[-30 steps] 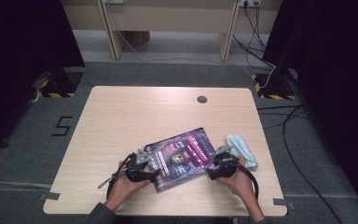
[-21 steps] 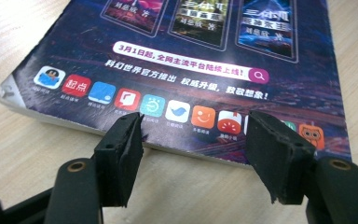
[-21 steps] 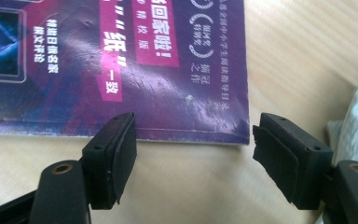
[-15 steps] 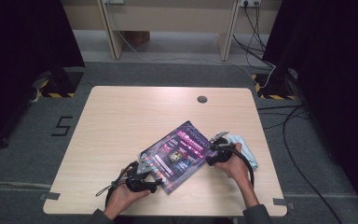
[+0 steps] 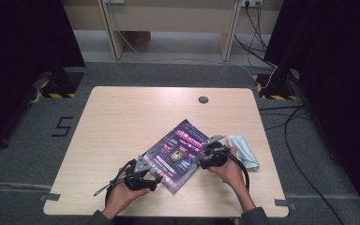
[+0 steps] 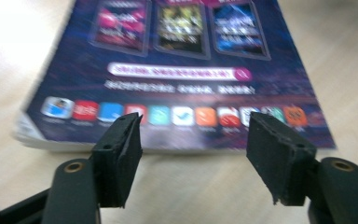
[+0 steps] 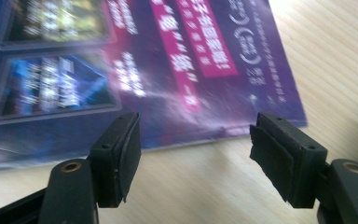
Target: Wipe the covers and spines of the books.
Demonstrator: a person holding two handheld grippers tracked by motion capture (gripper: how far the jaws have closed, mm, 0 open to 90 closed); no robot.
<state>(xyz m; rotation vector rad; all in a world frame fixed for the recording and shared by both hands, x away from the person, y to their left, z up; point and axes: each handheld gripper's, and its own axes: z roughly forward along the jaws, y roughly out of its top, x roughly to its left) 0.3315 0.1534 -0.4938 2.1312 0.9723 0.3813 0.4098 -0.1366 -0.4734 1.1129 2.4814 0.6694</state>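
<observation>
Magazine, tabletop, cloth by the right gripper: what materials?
Magazine: looks like coated paper with a glossy printed cover; it shows sheen, and a stack of pale page edges in the left gripper view. Table: likely wood-grain laminate with a matte finish and a faint straight grain. Cloth: pale blue, soft and rumpled, probably microfibre; the weave is too small to tell.

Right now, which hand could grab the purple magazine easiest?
Probably the left. The left gripper faces the magazine squarely at its thick bottom edge, fingers open on either side. The right gripper sits near a corner, at an angle.
</observation>
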